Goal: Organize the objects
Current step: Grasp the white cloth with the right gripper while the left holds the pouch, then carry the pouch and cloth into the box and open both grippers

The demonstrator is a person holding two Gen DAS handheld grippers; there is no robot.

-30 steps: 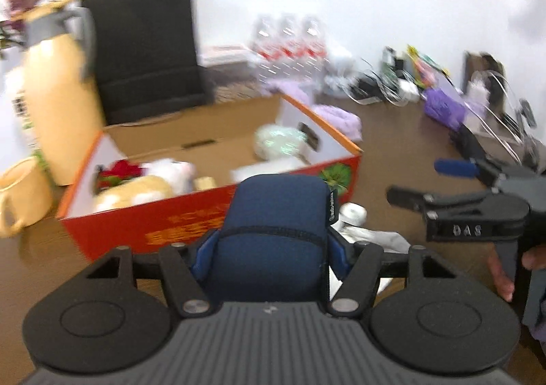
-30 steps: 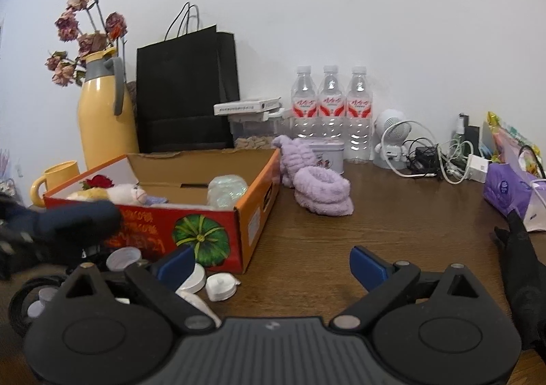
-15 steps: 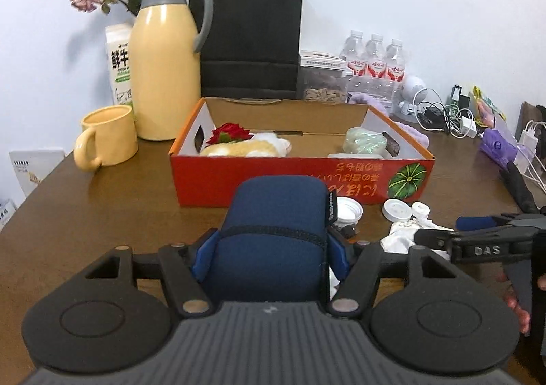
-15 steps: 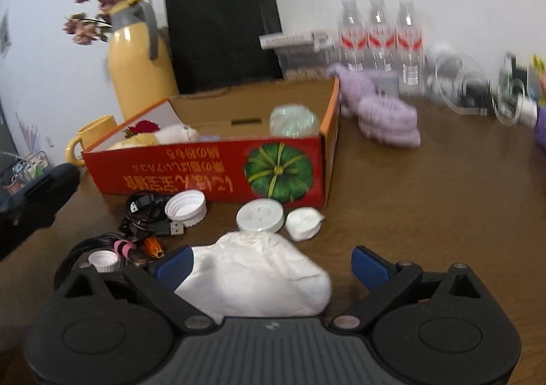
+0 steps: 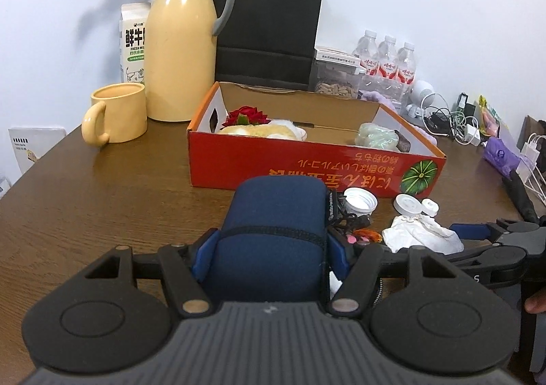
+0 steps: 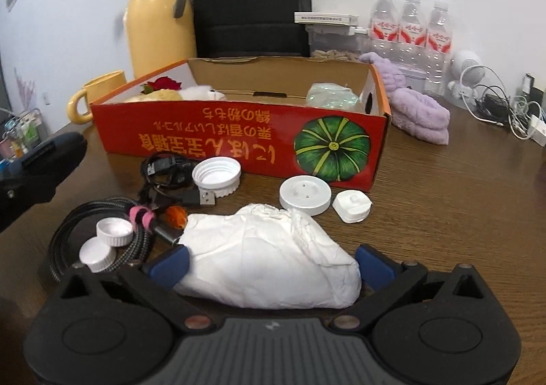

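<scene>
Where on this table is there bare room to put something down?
Bare wood lies left of the red box, below the yellow mug, and right of the box before the purple cloth. Crowded: lids, cables and white wad by the box's front.

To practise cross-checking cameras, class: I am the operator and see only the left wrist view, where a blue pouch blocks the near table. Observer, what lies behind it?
Observer: A coiled braided cable with a pink tie, and two small white caps against it.
Operator: Are the right tongs gripping the white wad?
Observer: No. The right tongs are open and have just been opening. The white wad lies between them, not clamped.
Operator: What is right of the red box?
Observer: A purple fluffy bundle on the table beside the red box.
</scene>
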